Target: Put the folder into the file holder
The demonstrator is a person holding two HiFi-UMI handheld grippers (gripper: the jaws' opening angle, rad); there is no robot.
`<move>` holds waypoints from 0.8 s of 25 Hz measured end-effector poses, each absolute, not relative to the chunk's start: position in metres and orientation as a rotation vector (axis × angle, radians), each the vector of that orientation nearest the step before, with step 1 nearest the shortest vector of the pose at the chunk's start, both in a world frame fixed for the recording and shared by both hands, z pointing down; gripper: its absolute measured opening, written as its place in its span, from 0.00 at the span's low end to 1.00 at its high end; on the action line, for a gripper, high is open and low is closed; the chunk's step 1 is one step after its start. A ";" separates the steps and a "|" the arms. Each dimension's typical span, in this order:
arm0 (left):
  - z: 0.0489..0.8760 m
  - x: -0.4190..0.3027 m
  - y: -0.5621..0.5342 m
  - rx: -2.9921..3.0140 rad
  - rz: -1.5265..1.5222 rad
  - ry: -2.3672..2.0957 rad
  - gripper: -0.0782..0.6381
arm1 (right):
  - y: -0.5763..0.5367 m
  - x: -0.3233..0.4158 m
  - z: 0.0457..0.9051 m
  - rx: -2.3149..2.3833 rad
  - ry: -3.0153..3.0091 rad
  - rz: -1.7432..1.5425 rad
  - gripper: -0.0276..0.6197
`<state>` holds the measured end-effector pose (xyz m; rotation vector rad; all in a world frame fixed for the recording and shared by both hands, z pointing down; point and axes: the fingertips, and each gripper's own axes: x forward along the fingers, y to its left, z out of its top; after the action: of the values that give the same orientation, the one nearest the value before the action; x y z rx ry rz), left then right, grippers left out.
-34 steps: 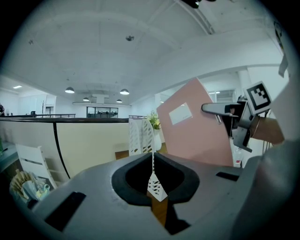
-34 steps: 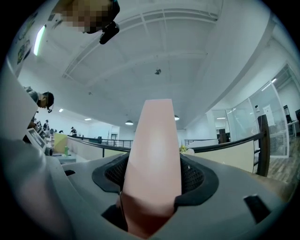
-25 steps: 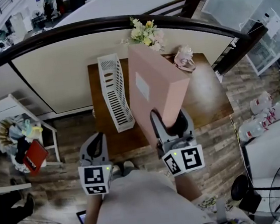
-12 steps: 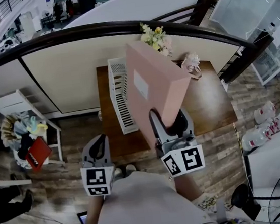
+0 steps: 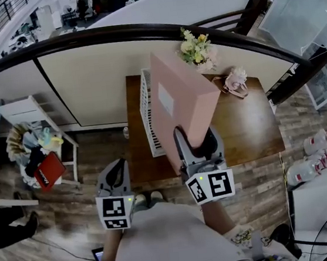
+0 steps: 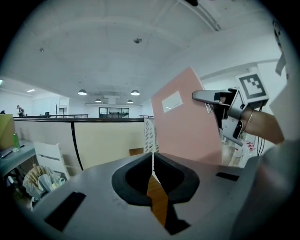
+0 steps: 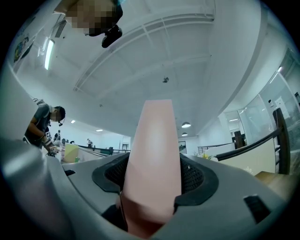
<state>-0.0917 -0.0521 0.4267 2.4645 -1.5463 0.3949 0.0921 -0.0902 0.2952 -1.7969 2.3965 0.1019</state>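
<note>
A pink box folder [image 5: 184, 104] with a pale label stands upright above the brown table [image 5: 245, 123], held at its lower edge by my right gripper [image 5: 196, 143], which is shut on it. In the right gripper view the folder [image 7: 153, 168] fills the gap between the jaws. The white slotted file holder [image 5: 150, 120] lies on the table just left of the folder, partly hidden behind it. My left gripper [image 5: 115, 173] hangs near the table's front edge, jaws closed and empty [image 6: 152, 172]. From the left gripper view the folder [image 6: 187, 126] and holder [image 6: 149, 133] appear ahead.
A flower bunch [image 5: 196, 47] and a small pink object [image 5: 234, 83] sit at the table's far side. A dark curved railing [image 5: 110, 36] runs behind. A white side table [image 5: 25, 114] and a basket with a red item [image 5: 47, 169] stand at the left.
The view has shifted so the table, holder and flowers sit further right. The folder now overlaps the file holder more. Both grippers keep their hold and pose.
</note>
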 end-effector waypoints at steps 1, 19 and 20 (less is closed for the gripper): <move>0.428 -0.092 -0.053 2.460 0.398 -1.548 0.13 | -0.093 0.092 0.296 -1.798 2.394 0.104 0.49; 0.450 -0.086 -0.082 2.431 0.445 -1.487 0.13 | -0.142 0.083 0.311 -1.788 2.345 0.128 0.49; 0.452 -0.086 -0.084 2.430 0.451 -1.484 0.13 | -0.144 0.083 0.311 -1.786 2.341 0.134 0.49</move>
<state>-0.0856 -0.0844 0.4524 2.4298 -1.4837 0.4511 0.0828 -0.1437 0.3111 -1.7857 2.3409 0.1341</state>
